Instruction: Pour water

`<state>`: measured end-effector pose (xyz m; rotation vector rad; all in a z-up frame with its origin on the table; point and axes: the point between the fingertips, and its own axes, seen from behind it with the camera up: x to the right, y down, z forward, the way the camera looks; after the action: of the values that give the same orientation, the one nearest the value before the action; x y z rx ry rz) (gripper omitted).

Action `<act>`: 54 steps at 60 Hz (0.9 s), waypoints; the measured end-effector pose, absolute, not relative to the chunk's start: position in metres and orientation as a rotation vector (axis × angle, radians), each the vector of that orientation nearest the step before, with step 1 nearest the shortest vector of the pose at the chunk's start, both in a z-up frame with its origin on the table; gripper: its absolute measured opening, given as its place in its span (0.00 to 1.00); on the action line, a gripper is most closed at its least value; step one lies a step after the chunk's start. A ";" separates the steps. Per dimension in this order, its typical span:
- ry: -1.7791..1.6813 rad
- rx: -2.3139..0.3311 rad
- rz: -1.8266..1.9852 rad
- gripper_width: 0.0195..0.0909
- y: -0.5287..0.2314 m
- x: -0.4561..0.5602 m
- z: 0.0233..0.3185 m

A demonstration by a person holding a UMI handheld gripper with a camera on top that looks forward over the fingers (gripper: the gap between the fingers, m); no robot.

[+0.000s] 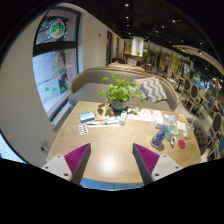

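Observation:
My gripper (pixel 112 166) is open above the near part of a round wooden table (pixel 110 145), with nothing between its fingers. The magenta pads (pixel 78 160) stand wide apart. Far beyond the fingers, on the right side of the table, is a cluster of small vessels: a dark blue bottle-like thing (pixel 160 135), a pale green cup (pixel 173 128) and a small red thing (pixel 182 143). They are too small to tell apart further.
A potted green plant (pixel 120 93) stands at the table's far middle. A blue and white box (pixel 87 117) and small packets (pixel 103 122) lie at the far left. A grey sofa (pixel 150 88) sits behind the table, with a window wall (pixel 50 75) on the left.

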<state>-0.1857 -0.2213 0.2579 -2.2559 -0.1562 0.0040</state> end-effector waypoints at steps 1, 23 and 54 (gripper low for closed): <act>-0.151 -2.257 0.001 0.92 -0.221 -0.184 0.258; -0.080 -2.238 -0.077 0.93 -0.218 -0.076 0.207; -0.026 -2.127 -0.011 0.93 -0.071 0.080 0.109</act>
<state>0.0801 -0.0706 0.1085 -2.1272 -0.0263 -0.0112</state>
